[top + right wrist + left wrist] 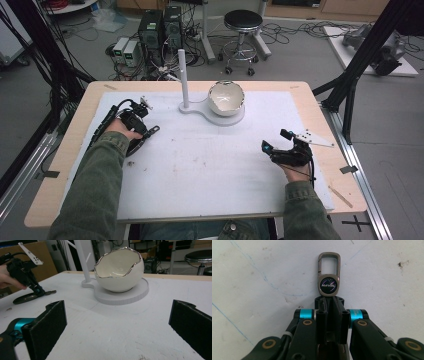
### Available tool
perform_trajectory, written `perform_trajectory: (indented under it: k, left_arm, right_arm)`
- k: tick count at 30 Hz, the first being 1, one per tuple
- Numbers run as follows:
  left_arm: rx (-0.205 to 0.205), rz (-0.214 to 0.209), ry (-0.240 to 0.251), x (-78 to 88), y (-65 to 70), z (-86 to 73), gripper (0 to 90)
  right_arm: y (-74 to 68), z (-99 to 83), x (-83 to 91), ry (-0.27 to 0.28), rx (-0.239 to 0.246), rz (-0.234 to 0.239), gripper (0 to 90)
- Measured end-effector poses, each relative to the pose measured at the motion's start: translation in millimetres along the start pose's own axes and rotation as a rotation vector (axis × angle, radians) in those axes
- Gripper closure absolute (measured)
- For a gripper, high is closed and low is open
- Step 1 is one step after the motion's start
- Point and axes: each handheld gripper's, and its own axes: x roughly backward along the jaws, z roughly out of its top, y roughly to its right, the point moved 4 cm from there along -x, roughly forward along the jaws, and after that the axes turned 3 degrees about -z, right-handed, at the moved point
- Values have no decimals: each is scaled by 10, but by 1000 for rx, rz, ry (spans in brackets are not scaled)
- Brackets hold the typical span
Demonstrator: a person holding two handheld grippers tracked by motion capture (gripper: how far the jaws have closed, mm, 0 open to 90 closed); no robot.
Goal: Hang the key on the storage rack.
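Two grippers are held over white mat. L gripper: jaws pressed together, clamped on lower end of metal key-ring clip; clip lies flat on mat, loop end pointing to 12 o'clock in left gripper view, round "HAVAL" badge just beyond jaw tips. On table approx. 9 o'clock of centre, well apart from egg-shaped bowl at 12 o'clock on white stand. R gripper: jaws spread wide, nothing between, approx. 4 o'clock.

Even, diffuse overhead light was bright on the white mat; shadows were faint. The bowl showed rim glare; nearby black jaws were blurred.
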Motion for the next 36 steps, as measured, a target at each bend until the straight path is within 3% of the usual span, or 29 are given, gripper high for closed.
perform_trajectory:
  k: [4, 8, 19, 24, 36]
  left_arm:
    - [-35, 9, 5, 28, 20, -14, 829]
    - [-59, -13, 7, 88, 34, -31, 829]
    - [-37, -33, 79, 459, 8, -98, 828]
    - [-24, -67, 128, 673, 23, -105, 828]
    - [-31, -88, 139, 960, 61, -67, 827]
  right_arm:
    - [2, 2, 1, 2, 0, -1, 4]
    - [9, 2, 8, 2, -6, -5, 5]
    - [15, 7, 19, 6, -12, -7, 5]
    - [18, 10, 23, 11, -10, -10, 5]
    - [24, 10, 28, 12, -10, -12, 4]
